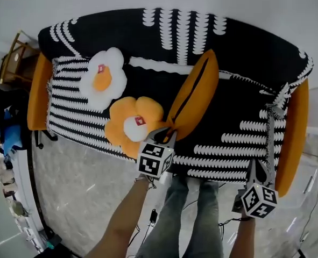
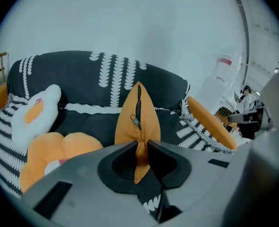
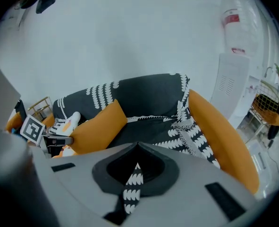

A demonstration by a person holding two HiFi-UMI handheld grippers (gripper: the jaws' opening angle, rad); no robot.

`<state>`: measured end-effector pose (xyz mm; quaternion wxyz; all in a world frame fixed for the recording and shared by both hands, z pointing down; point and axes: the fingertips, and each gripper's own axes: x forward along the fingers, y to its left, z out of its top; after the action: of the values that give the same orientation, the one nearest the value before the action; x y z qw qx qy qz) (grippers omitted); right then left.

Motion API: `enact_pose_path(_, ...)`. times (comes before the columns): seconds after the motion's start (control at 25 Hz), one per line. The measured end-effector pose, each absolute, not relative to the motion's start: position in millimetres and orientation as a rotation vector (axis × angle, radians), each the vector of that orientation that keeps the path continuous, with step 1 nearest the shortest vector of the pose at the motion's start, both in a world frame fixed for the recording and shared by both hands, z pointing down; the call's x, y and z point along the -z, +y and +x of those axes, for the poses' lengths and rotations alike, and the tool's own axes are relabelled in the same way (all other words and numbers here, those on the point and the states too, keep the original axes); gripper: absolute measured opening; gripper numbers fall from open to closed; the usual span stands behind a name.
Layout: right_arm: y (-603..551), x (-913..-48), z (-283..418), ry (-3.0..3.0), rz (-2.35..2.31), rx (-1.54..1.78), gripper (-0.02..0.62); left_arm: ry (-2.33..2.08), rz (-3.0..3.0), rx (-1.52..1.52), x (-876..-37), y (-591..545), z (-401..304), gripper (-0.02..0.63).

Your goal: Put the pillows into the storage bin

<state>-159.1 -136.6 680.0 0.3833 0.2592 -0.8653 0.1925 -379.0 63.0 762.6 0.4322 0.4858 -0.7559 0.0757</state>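
Progress: nothing binned yet, and no storage bin shows in any view.

- Upper left of head view: white flower pillow (image 1: 101, 79) lies on the sofa (image 1: 245, 47) seat, untouched.
- Just below and right of it: orange flower pillow (image 1: 129, 123), also on the seat and untouched. It touches the white one.
- Centre: left gripper (image 1: 165, 135) is clamped on the lower corner of the plain orange pillow (image 1: 193, 98). The left gripper view shows the fabric pinched between the jaws. The pillow stands on edge, zipper side towards the camera, leaning up across the seat.
- Lower right: right gripper (image 1: 254, 172) sits at the sofa's front edge by the orange arm. Its jaws are drawn together and I judge it empty. Only the patterned throw (image 3: 186, 131) shows through the slit.

Left to do: carry the orange pillow to the bin, then both flower pillows. First of three is in hand.
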Motion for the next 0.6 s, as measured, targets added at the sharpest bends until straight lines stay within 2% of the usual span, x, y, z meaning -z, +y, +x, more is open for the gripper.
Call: enact_pose_path(0.6, -154.9, -570.9, -161.1, -2.284, 0.777, -0.472, 0.001, -1.895, 1.332, -0.183, -636.8, 19.2, -378.8, 0.038)
